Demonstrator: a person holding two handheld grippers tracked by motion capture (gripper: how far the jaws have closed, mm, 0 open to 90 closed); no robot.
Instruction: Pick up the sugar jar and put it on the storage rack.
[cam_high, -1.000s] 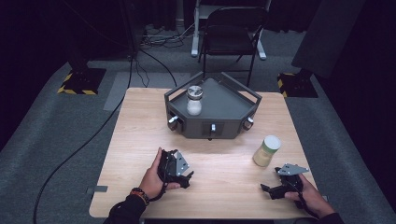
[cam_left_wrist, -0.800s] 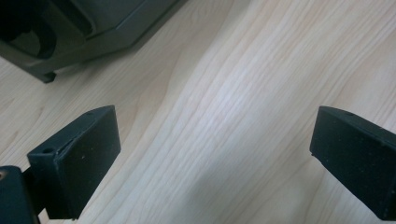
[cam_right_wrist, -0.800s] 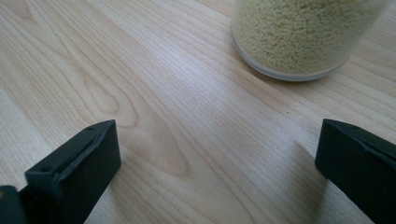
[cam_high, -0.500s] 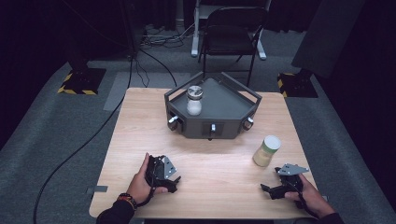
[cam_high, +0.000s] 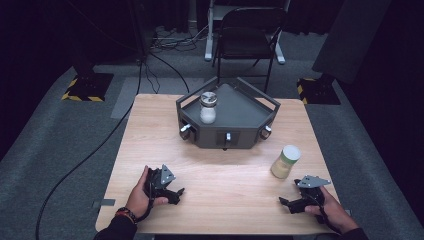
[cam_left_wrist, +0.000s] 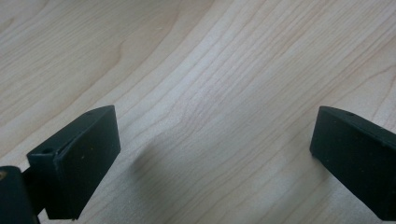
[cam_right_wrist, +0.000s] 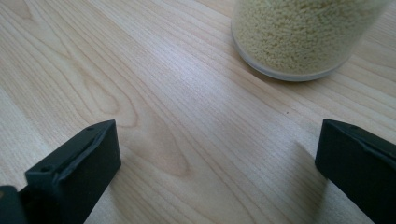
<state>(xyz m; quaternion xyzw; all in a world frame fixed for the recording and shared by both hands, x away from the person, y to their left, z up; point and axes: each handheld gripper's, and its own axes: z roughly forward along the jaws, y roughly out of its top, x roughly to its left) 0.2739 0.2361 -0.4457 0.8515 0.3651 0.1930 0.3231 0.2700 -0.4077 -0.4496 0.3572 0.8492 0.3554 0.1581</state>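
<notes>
A dark grey angular tray (cam_high: 250, 117) stands at the table's far middle with a clear jar of white grains (cam_high: 208, 108) inside it. A second jar, filled with yellowish grains (cam_high: 285, 161) (cam_right_wrist: 303, 35), stands on the bare wood at the right. My left gripper (cam_high: 175, 194) (cam_left_wrist: 210, 163) rests low at the front left, open, with only wood between its jaws. My right gripper (cam_high: 286, 204) (cam_right_wrist: 215, 163) lies at the front right, open and empty, just short of the yellowish jar.
The light wooden table (cam_high: 220, 175) has free room across its middle and front. A black folding chair (cam_high: 247, 35) stands behind the table on the grey carpet, with cables (cam_high: 90, 155) trailing off to the left.
My left gripper has drawn back toward the front left edge of the table. The right gripper and both jars have stayed put.
</notes>
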